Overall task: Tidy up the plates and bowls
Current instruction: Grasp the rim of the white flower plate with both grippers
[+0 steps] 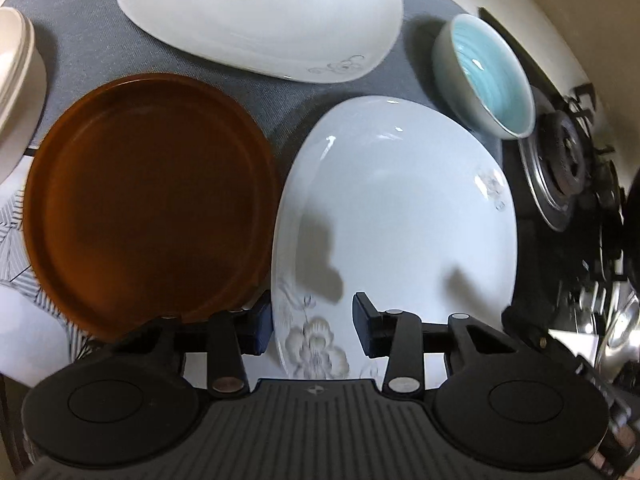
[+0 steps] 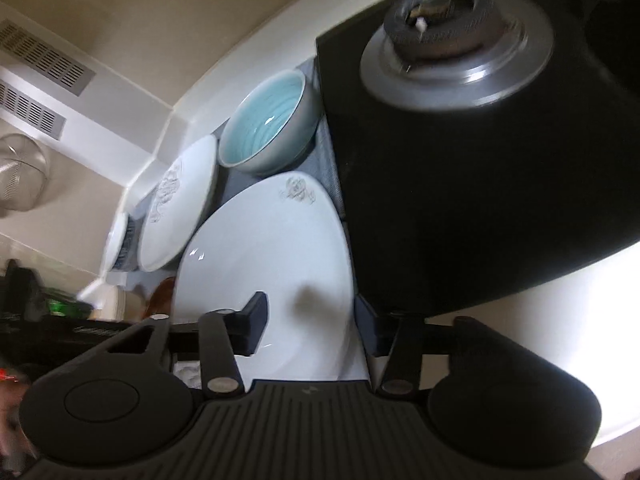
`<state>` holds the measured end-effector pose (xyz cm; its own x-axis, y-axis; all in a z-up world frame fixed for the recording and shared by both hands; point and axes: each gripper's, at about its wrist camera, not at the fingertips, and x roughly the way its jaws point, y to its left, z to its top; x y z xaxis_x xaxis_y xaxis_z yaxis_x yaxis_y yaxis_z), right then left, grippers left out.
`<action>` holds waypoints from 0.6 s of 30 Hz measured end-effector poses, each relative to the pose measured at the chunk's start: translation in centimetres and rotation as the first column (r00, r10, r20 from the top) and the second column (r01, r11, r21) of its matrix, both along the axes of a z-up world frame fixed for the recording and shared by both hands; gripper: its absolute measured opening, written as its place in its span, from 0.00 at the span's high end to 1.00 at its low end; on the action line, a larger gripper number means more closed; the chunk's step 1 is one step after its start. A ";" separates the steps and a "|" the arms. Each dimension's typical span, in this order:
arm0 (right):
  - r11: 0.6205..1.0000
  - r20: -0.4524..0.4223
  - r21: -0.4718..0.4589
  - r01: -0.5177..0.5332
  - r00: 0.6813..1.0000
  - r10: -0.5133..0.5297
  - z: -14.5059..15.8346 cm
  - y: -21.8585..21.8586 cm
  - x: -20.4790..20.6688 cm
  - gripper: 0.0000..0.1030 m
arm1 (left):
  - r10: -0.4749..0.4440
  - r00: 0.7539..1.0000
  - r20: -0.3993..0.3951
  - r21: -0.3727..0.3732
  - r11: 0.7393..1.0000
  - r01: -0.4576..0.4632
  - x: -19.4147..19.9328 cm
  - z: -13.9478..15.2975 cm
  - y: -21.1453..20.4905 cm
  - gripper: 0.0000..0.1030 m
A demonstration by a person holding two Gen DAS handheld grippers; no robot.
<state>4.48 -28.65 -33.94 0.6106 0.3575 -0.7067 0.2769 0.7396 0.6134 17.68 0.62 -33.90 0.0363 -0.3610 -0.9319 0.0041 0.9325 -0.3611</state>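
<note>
Floral plate [image 1: 400,216] straddled at opposite rims by both grippers.
L gripper [image 1: 312,324] & R gripper [image 2: 310,324]: fingers apart, rim between, not clamped; brown plate [image 1: 152,204] just outside L's left finger.

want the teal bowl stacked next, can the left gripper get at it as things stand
Probably yes. The teal bowl stands apart past the flowered white plate, nothing on it. The left gripper straddles that plate's near rim and must lift clear first.
</note>
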 end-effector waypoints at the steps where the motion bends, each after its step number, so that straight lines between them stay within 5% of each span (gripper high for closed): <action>1: 1.000 -0.004 0.005 -0.007 1.000 0.008 -0.3 0.0 0.1 0.54 | 0.018 1.000 0.000 -0.010 1.000 -0.018 0.2 -0.2 0.1 0.58; 5: 0.999 -0.039 0.027 0.023 0.999 -0.022 -1.1 -1.1 0.0 0.87 | 0.024 1.000 -0.010 -0.018 1.000 -0.024 0.1 -0.2 0.4 0.62; 10: 1.000 -0.027 0.004 -0.026 0.999 0.026 -0.4 -1.4 -2.0 0.90 | -0.040 0.999 -0.011 -0.052 0.998 0.039 -1.9 -0.1 0.7 0.63; 16: 0.988 -0.044 0.152 -0.016 0.999 0.023 -2.4 -2.5 -1.8 0.85 | 0.020 0.997 -0.074 -0.136 0.990 -0.030 -0.7 -0.8 1.7 0.50; 18: 0.986 -0.042 0.164 -0.011 0.999 0.018 -3.0 -2.3 -1.7 0.85 | 0.013 0.998 -0.065 -0.128 0.992 -0.021 -0.6 -0.6 1.6 0.53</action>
